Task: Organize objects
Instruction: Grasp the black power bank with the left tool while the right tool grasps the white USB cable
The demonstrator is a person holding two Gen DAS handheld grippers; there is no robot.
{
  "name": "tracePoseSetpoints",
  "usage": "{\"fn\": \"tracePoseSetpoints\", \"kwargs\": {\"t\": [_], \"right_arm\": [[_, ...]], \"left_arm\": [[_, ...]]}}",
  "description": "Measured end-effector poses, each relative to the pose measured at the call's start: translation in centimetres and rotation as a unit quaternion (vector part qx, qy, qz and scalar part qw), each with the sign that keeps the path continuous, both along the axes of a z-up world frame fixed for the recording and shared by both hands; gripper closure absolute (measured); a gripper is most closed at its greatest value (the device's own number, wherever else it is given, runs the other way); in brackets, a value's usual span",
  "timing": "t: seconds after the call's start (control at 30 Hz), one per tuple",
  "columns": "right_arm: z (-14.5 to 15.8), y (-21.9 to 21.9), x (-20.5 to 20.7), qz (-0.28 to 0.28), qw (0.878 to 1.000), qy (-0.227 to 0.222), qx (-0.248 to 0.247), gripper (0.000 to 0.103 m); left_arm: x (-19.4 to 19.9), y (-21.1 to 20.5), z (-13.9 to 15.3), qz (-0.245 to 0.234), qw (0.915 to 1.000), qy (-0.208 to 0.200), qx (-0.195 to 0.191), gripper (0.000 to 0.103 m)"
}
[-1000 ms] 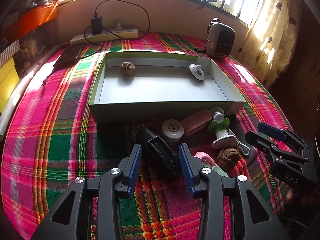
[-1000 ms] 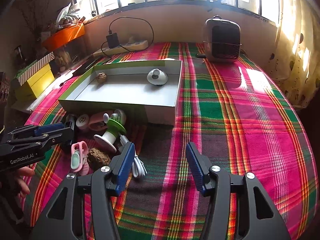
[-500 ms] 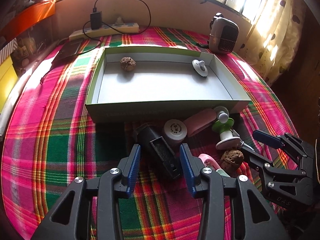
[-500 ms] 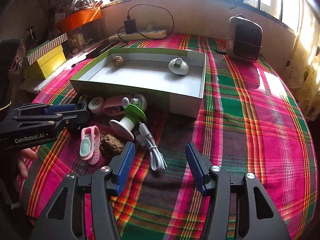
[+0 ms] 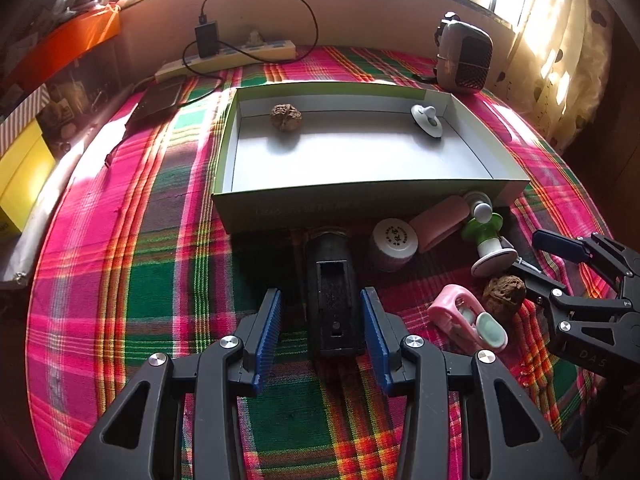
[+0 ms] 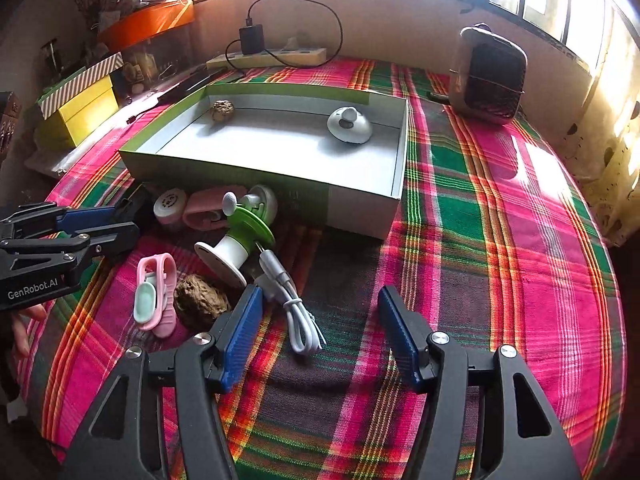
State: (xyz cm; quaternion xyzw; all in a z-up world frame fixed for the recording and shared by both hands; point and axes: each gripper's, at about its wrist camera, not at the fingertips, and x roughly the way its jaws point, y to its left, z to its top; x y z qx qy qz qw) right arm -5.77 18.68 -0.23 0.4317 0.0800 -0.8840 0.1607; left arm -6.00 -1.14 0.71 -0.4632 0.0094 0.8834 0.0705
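A black boxy device (image 5: 332,292) lies on the plaid cloth between the fingers of my open left gripper (image 5: 320,320); the pads are not pressing on it. My right gripper (image 6: 320,312) hangs over a coiled white cable (image 6: 296,312), which lies between its opening jaws, untouched. To the cable's left are a walnut (image 6: 198,300), a pink clip (image 6: 154,292), a green-and-white fan (image 6: 236,240), a pink case (image 6: 208,210) and a small white jar (image 6: 170,204). The green-sided box (image 5: 352,208) behind holds a walnut (image 5: 285,117) and a white knob (image 5: 427,120).
A small heater (image 6: 490,76) stands at the back right. A power strip with a black charger (image 5: 224,58) lies along the back wall. A dark flat slab (image 5: 160,98) and yellow boxes (image 6: 86,110) sit at the left. A person's fingers (image 6: 24,320) show under the left gripper.
The black device, slanted before, now lies straight between the left gripper's fingers. The right gripper has moved left over the white cable and its jaws stand wider.
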Motion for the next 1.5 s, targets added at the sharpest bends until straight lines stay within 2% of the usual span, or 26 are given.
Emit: {"fn": "tracePoseSetpoints", "kwargs": {"t": [0.6, 0.67, 0.73, 0.9, 0.97, 1.03, 1.27, 1.5], "right_arm": [[0.0, -0.4, -0.7, 0.024, 1.0, -0.001, 0.0, 0.042], [0.0, -0.4, -0.7, 0.022, 1.0, 0.0, 0.0, 0.045], [0.1, -0.2, -0.7, 0.018, 1.0, 0.003, -0.001, 0.061], [0.1, 0.0, -0.7, 0.015, 1.0, 0.003, -0.004, 0.065], [0.2, 0.0, -0.7, 0.015, 1.0, 0.004, -0.003, 0.07], [0.2, 0.1, -0.6, 0.014, 1.0, 0.005, -0.002, 0.085], [0.2, 0.4, -0.1, 0.009, 1.0, 0.005, 0.001, 0.089], [0.3, 2.0, 0.7, -0.028, 1.0, -0.003, 0.01, 0.089]], "left_arm": [[-0.8, -0.3, -0.1, 0.005, 0.9999, 0.013, -0.008, 0.065], [-0.8, -0.4, -0.1, 0.004, 0.9999, 0.014, -0.005, 0.065], [-0.8, -0.5, -0.1, 0.003, 0.9999, 0.013, -0.001, 0.065], [-0.8, -0.5, -0.1, 0.003, 0.9999, 0.015, 0.0, 0.065], [-0.8, -0.5, -0.1, 0.003, 0.9999, 0.015, 0.0, 0.065], [-0.9, -0.5, -0.1, 0.003, 0.9999, 0.015, 0.001, 0.065], [-0.8, -0.5, -0.1, 0.003, 0.9999, 0.014, 0.0, 0.065], [-0.8, -0.5, -0.1, 0.003, 0.9999, 0.016, -0.001, 0.065]]}}
